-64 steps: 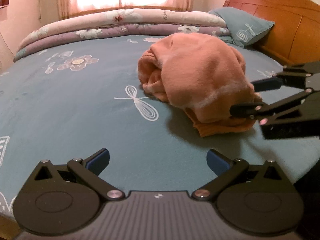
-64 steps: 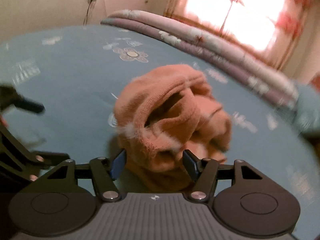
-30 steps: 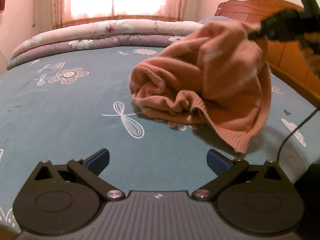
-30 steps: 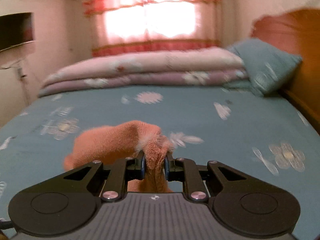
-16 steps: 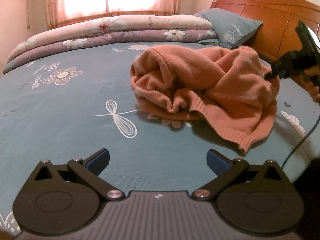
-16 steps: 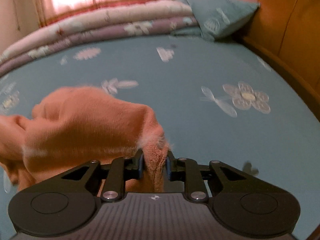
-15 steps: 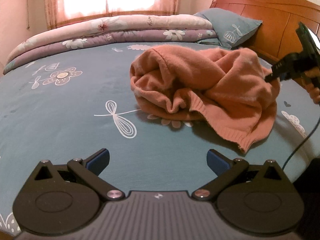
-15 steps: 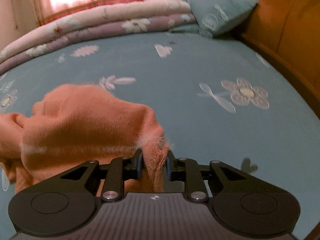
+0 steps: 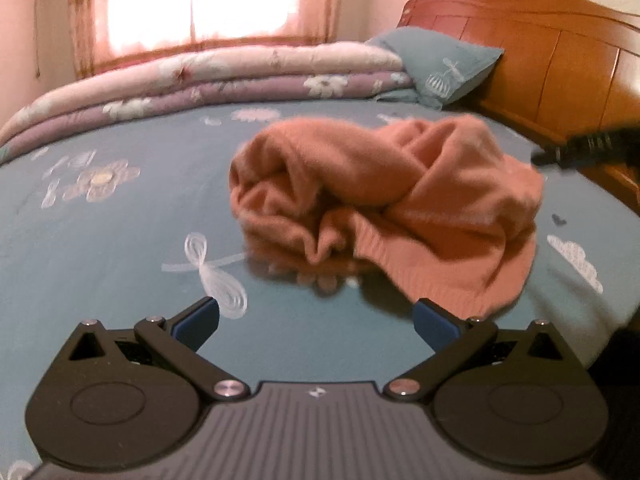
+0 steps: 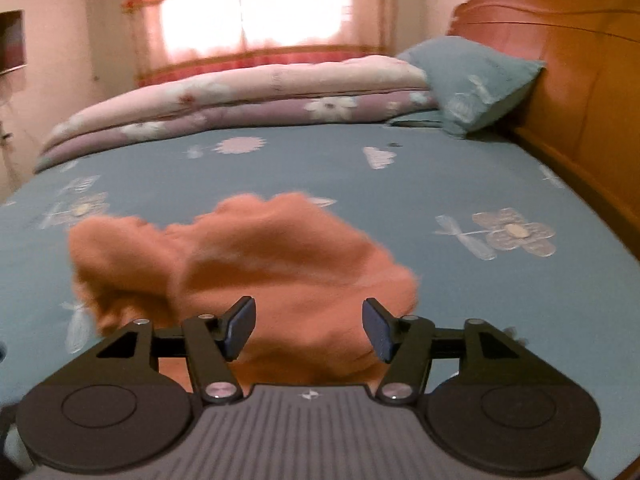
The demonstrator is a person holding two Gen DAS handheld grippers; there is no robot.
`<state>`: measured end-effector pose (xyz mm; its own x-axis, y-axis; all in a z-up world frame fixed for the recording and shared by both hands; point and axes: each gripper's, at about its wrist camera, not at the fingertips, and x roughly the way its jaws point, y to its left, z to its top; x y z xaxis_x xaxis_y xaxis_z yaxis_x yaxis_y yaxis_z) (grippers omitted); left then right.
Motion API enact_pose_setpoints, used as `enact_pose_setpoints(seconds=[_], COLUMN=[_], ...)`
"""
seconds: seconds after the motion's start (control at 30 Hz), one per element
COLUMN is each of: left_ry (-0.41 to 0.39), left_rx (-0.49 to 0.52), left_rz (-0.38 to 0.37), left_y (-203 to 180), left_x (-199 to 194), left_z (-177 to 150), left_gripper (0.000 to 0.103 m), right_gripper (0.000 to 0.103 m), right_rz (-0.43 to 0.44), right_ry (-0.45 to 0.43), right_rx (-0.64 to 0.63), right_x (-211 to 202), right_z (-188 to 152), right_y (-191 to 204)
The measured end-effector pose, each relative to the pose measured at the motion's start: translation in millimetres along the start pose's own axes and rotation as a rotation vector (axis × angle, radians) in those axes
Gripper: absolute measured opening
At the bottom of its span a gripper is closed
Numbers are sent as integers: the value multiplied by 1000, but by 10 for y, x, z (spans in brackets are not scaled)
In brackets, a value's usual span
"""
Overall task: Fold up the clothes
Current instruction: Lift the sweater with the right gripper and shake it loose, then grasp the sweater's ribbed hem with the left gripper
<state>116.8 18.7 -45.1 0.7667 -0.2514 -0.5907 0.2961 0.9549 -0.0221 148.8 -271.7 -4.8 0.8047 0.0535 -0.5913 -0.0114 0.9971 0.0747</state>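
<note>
No readable text, label, brand or number shows in either view. The only mark is a small white emblem, not letters, on each gripper's ribbed grey body.

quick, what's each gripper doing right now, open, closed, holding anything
Left gripper: open, holding nothing, short of the orange sweater.
Right gripper: fingers opening, sweater lying between them but no longer pinched.
</note>
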Motion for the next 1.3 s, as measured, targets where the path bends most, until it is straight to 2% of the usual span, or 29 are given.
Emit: enact_pose_setpoints(seconds=[0.07, 0.2, 0.3, 0.53, 0.67, 0.87, 0.97, 1.0, 1.03, 1.1, 1.23, 1.3], left_ry=[-23, -58, 5, 84, 177, 116, 61, 42, 24, -1, 2, -9], left_rx=[5, 14, -35, -69, -85, -22, -41, -48, -53, -39, -10, 0], left_rz=[-28, -22, -60, -21, -107, -64, -78, -83, -87, -79, -112, -110], left_y=[60, 160, 288, 345, 387, 317, 331, 336, 340, 316, 256, 239], left_x=[39, 167, 382, 716, 859, 875, 873, 872, 873, 928, 1096, 1164], left_z=[100, 291, 372, 263, 278, 410, 550, 596, 643, 719, 807, 876], left_gripper=[102, 95, 93, 93, 94, 92, 86, 81, 70, 63, 38, 31], right_gripper=[64, 64, 64, 64, 65, 65, 65, 65, 65, 65, 65, 65], right_rz=[29, 89, 130, 135, 146, 165, 159, 157, 158, 161, 155, 154], right_ry=[4, 54, 92, 116, 125, 143, 141, 141, 142, 144, 153, 158], right_rx=[-11, 0, 14, 68, 83, 101, 101, 102, 105, 108, 103, 102], right_x=[-18, 32, 57, 132, 212, 311, 333, 341, 348, 360, 390, 408], right_z=[-155, -463, -604, -660, -716, -781, -784, -785, -788, -794, -823, -838], right_y=[125, 282, 300, 153, 92, 27, -13, -24, -35, -54, -68, -78])
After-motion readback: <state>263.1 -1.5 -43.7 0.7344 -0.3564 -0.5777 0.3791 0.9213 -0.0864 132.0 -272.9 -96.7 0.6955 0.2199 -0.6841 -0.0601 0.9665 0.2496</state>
